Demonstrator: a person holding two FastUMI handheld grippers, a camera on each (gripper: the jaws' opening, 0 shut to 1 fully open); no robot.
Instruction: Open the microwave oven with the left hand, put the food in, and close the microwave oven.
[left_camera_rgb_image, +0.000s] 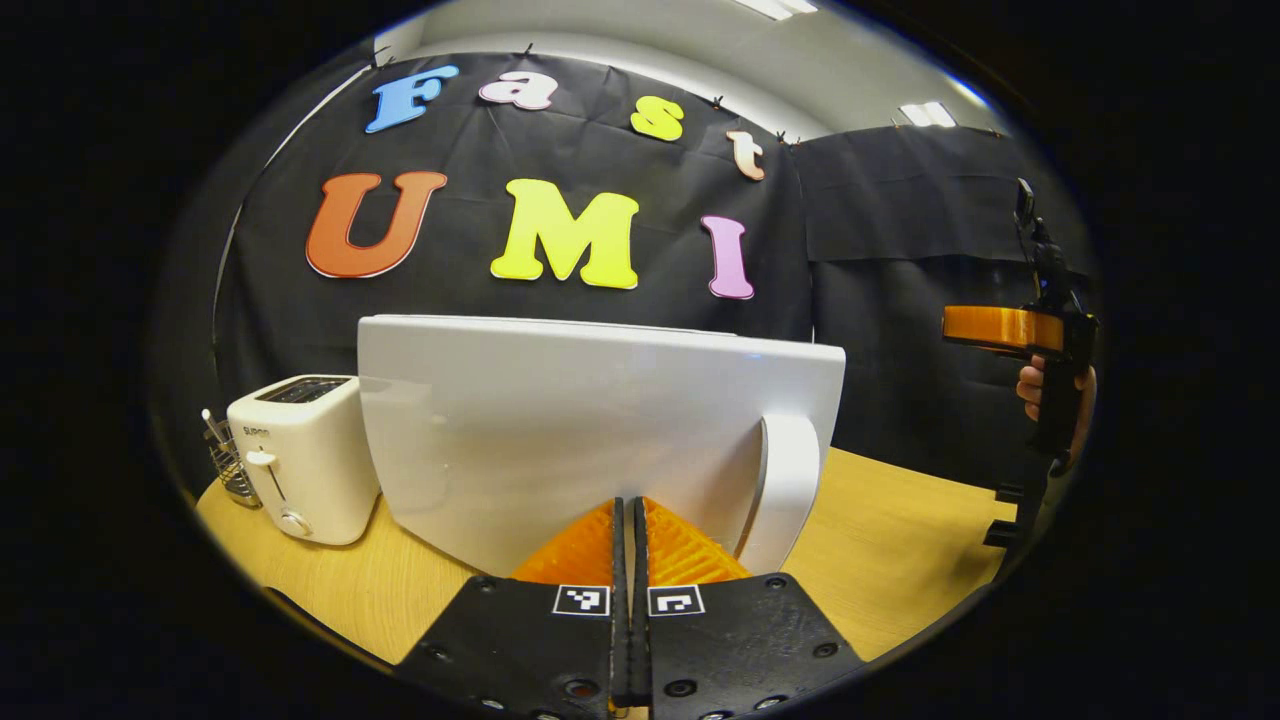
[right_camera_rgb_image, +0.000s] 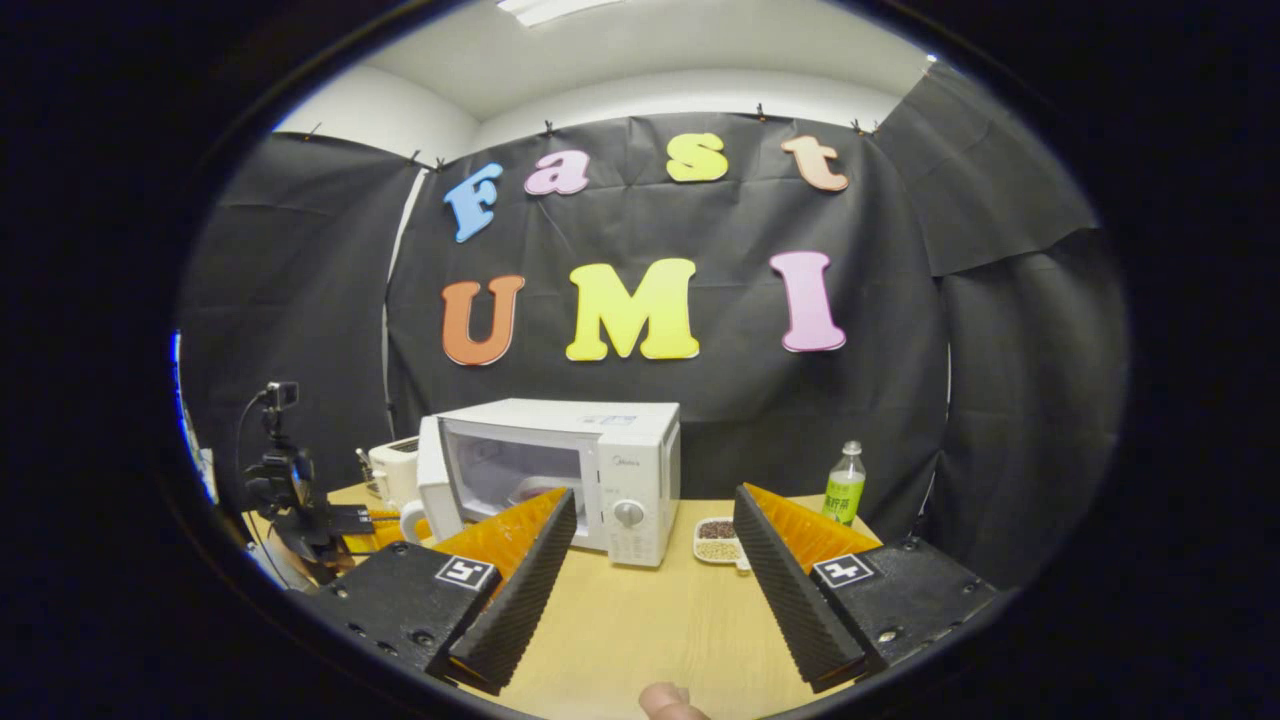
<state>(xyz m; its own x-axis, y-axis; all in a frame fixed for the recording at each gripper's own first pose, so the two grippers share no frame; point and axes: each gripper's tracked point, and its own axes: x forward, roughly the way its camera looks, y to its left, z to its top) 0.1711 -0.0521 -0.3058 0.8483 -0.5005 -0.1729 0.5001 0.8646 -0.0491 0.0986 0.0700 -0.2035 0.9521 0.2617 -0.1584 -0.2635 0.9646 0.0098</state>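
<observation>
Door-closing step: microwave door (left_camera_rgb_image: 600, 430) is pressed by the clenched left gripper (left_camera_rgb_image: 630, 520), right gripper (right_camera_rgb_image: 650, 560) jaws released; a further push is judged needed

Both views are evenly lit from ceiling light panels (left_camera_rgb_image: 928, 113) overhead, with soft, weak shadows. Fisheye bends straight edges hard toward the rims, where brightness falls off. In the left gripper view the microwave door (left_camera_rgb_image: 600, 440), just ahead of the fingers, shows mild sheen, no blown glare. Focus is sharp centrally and slightly soft at the edges.
</observation>
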